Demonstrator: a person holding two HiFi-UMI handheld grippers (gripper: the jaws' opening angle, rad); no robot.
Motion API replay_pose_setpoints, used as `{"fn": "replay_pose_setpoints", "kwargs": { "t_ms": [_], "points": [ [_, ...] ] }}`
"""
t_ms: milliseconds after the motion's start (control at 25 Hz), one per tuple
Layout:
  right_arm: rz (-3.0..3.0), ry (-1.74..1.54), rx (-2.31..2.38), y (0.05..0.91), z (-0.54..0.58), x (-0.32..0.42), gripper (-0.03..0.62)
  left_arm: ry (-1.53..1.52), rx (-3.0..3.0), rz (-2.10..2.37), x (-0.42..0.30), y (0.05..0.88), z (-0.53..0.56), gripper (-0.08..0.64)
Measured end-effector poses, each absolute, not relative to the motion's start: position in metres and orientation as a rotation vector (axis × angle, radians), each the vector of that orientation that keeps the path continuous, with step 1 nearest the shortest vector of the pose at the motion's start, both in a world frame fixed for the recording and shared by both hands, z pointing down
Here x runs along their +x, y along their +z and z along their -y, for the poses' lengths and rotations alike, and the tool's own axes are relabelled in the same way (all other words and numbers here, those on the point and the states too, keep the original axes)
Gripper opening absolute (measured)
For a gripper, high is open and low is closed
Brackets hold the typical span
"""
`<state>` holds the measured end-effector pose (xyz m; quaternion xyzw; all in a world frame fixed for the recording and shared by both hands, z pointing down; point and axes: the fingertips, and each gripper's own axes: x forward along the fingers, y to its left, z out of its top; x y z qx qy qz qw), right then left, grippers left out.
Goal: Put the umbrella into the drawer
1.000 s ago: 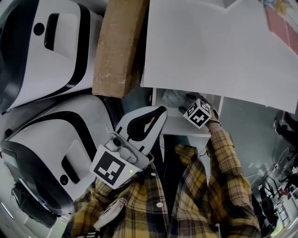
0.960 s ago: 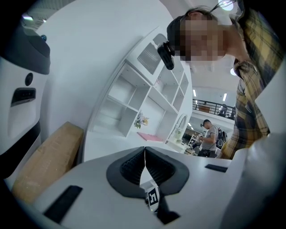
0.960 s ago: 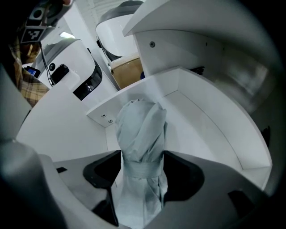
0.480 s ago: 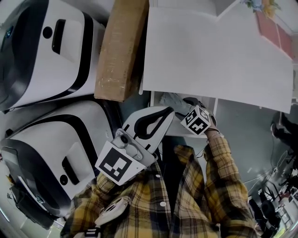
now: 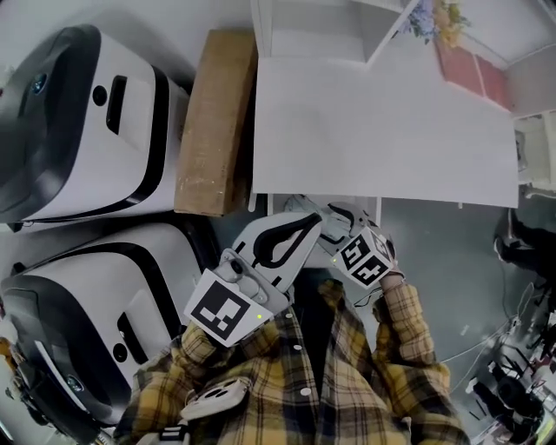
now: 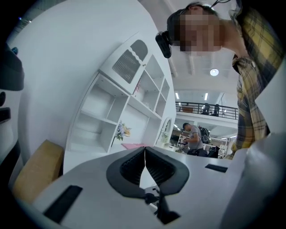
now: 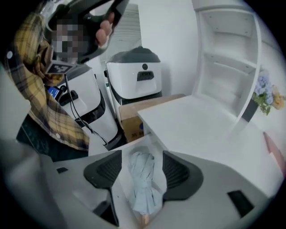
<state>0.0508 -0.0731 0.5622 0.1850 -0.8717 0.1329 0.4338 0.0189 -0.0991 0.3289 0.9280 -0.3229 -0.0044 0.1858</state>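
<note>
A folded pale blue umbrella [image 7: 143,183] lies inside the white drawer [image 7: 117,183], pulled out under the white table top [image 5: 373,130]. My right gripper [image 7: 142,161] hovers over it, open, its dark pads [image 7: 178,170] wide on either side and not touching the cloth. In the head view the right gripper [image 5: 337,217] sits at the drawer [image 5: 269,209] just below the table's edge. My left gripper [image 5: 311,222] is beside it, shut and holding nothing. In its own view the left gripper [image 6: 145,154] points up at the shelves.
Two big white-and-black machines [image 5: 78,130] [image 5: 104,295] stand at the left. A long cardboard box [image 5: 213,122] lies between them and the table. A white shelf unit [image 5: 347,26] with flowers [image 5: 439,19] rises behind. A person [image 6: 193,134] stands far off.
The right gripper has drawn back a little towards my body, and less of the drawer shows beyond the table edge. The left gripper has moved up beside it, still shut.
</note>
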Motion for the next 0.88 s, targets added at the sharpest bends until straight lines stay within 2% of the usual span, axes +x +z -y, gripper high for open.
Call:
{"fn": "replay_pose_setpoints", "kwargs": {
  "t_ms": [680, 880],
  "points": [
    [2.657, 0.211, 0.962, 0.324, 0.101, 0.051, 0.271, -0.142, 2.767, 0.897, 0.030, 0.260, 0.098, 0.021],
    [2.805, 0.177, 1.083, 0.265, 0.103, 0.064, 0.221, -0.177, 2.792, 0.918, 0.029, 0.244, 0.100, 0.021]
  ]
}}
